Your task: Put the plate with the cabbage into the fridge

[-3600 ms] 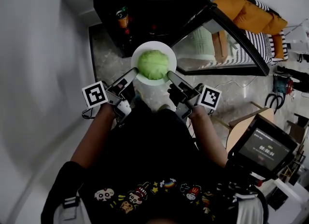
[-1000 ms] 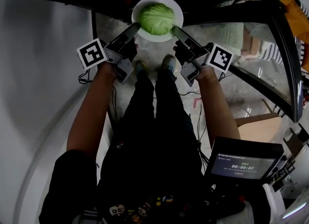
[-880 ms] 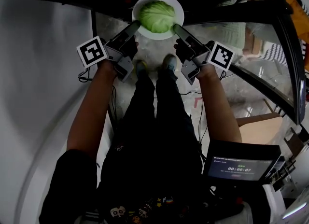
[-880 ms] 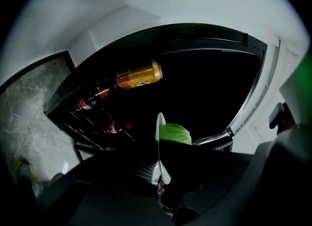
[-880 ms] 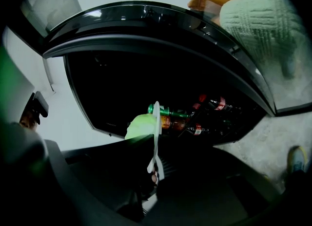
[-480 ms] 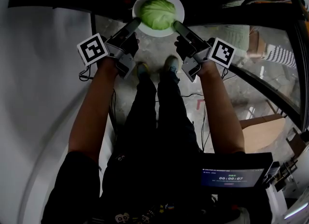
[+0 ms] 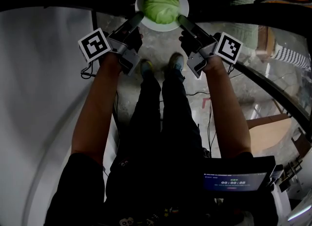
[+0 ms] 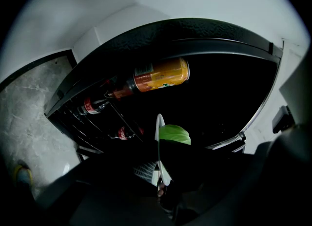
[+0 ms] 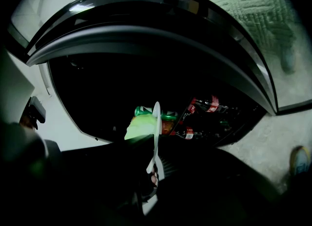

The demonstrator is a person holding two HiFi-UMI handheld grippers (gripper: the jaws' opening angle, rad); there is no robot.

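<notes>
A white plate (image 7: 183, 12) carries a green cabbage (image 7: 160, 7) at the dark mouth of the open fridge (image 8: 229, 93). My left gripper (image 7: 138, 19) is shut on the plate's left rim, and my right gripper (image 7: 181, 20) is shut on its right rim. In the left gripper view the plate (image 8: 159, 127) shows edge-on with the cabbage (image 8: 174, 133) behind it. In the right gripper view the plate (image 9: 156, 122) is also edge-on, the cabbage (image 9: 139, 128) to its left.
Inside the fridge an orange bottle (image 8: 158, 75) and cola bottles (image 8: 95, 104) lie on wire shelves; a green can (image 9: 142, 110) and more cola bottles (image 9: 209, 104) show from the right. The glass fridge door (image 7: 273, 40) stands open at right. Feet (image 7: 174, 64) stand on the stone floor.
Both grippers have carried the plate with the cabbage forward and farther into the fridge opening. The grip on both rims is unchanged.
</notes>
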